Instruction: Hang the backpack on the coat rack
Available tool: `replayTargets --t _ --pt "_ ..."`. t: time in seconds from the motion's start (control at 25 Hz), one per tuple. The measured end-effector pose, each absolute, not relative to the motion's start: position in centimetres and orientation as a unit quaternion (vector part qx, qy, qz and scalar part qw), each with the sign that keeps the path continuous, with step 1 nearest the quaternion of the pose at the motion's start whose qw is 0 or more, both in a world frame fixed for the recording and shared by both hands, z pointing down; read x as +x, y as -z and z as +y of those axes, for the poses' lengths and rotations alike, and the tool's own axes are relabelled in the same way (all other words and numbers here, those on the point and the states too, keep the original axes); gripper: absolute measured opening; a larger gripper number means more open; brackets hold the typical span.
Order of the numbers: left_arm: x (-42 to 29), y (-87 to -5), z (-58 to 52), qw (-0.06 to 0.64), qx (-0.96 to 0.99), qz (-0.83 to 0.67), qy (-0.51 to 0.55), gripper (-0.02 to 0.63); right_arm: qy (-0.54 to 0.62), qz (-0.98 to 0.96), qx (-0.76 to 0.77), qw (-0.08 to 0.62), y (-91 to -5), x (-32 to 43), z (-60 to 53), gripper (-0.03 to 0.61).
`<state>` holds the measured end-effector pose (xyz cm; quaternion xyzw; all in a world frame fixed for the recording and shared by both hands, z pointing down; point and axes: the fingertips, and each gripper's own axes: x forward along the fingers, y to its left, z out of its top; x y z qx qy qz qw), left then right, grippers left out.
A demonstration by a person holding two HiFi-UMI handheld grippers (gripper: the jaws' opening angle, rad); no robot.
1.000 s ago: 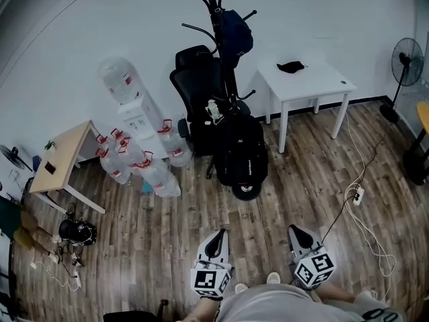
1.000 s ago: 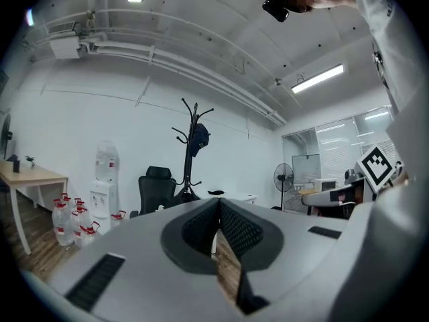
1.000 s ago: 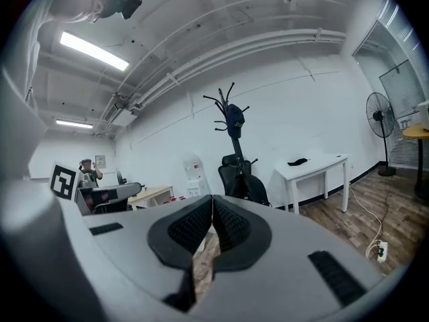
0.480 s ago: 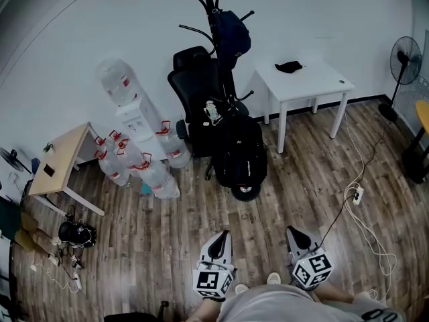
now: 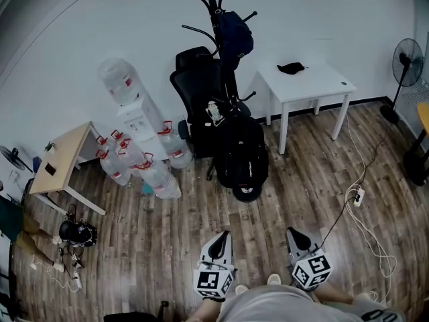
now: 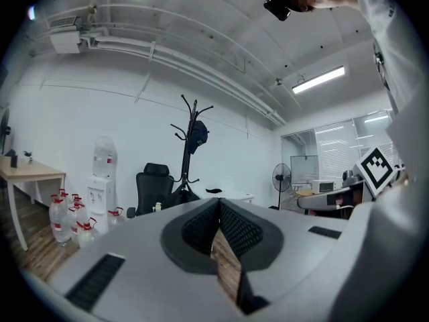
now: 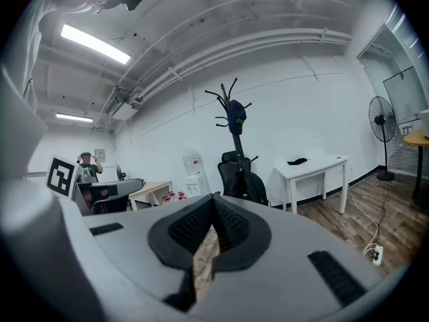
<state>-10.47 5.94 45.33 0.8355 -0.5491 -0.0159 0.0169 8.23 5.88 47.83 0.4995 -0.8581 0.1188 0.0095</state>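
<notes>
The black coat rack (image 5: 218, 19) stands by the back wall, with a dark blue bag (image 5: 234, 35) on an upper hook. A black backpack (image 5: 242, 153) rests low against its pole, its top near a lower hook; I cannot tell whether it hangs or stands. Both grippers are held close to the person's body, far from the rack. My left gripper (image 5: 218, 237) is shut and empty, and so is my right gripper (image 5: 295, 234). In the left gripper view the pads (image 6: 234, 228) meet below the distant rack (image 6: 190, 146). The right gripper view shows rack (image 7: 234, 129) and backpack (image 7: 253, 188).
A black office chair (image 5: 196, 89) stands left of the rack, a white table (image 5: 308, 79) right of it. Water bottles (image 5: 144, 166) and a dispenser (image 5: 137, 123) stand at the left, beside a wooden table (image 5: 64, 163). A cable with a power strip (image 5: 357, 194) lies on the floor at the right, near a fan (image 5: 405, 62).
</notes>
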Motion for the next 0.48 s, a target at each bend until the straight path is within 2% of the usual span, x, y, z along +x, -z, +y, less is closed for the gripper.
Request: replayTargets --t 0.48 --pt "-10.67 -45.72 5.67 0.025 0.836 -0.548 0.011 0.009 -0.124 -0.858 0.498 0.014 -48.15 7.75 5.44 0.014"
